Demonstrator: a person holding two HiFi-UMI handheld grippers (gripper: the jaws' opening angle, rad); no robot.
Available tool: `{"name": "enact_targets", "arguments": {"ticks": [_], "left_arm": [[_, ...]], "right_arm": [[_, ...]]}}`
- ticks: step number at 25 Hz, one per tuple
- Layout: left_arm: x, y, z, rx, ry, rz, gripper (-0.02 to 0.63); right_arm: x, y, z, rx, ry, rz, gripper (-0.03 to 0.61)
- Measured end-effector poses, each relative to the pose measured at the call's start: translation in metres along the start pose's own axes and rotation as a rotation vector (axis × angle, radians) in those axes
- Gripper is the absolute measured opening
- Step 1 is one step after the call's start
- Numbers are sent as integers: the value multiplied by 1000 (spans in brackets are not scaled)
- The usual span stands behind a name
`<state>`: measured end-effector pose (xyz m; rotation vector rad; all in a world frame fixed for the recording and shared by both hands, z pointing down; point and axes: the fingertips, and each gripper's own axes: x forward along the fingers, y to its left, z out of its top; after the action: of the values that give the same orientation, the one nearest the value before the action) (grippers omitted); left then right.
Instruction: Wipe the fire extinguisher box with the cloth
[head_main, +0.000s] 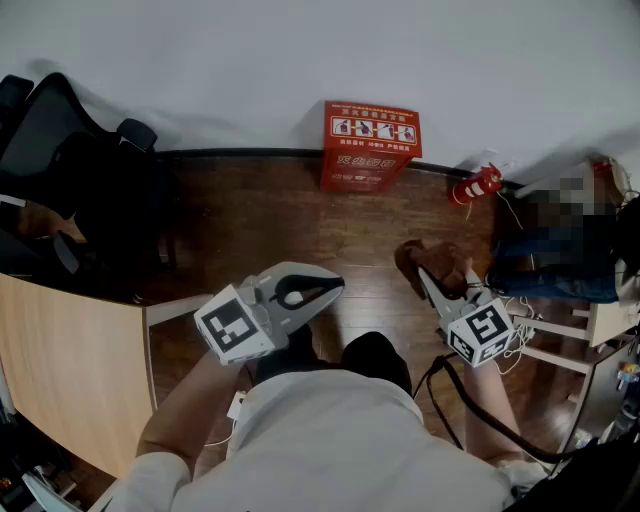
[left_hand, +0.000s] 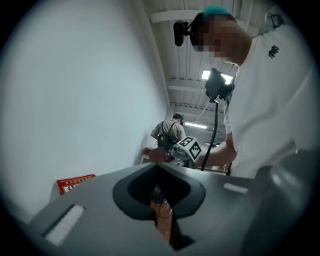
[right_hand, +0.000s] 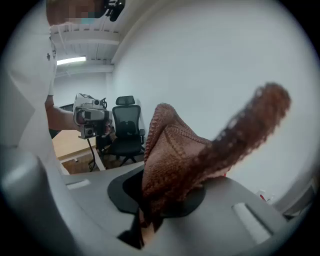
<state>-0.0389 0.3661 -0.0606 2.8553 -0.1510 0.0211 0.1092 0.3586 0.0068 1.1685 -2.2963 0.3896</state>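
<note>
Right gripper view: cloth (right_hand: 182, 150) upright

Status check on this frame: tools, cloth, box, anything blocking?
Left tool shut, empty. Right tool shut on cloth. Box at wall, not yet touched. Nothing seen between cloth and box.

Two grippers (head_main: 332, 287) (head_main: 427, 279), one cloth (head_main: 441, 257), one red box (head_main: 370, 146), one chair (head_main: 62, 140).
</note>
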Motion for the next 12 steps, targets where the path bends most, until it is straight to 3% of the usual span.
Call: {"name": "enact_targets", "arguments": {"ticks": [5, 12], "left_arm": [[-7, 62, -6, 4, 22, 10, -2], [10, 141, -38, -57, 30, 133, -2]], "right_arm": [[94, -36, 35, -16, -11, 35, 41], [236, -123, 60, 1, -57, 83, 41]]}}
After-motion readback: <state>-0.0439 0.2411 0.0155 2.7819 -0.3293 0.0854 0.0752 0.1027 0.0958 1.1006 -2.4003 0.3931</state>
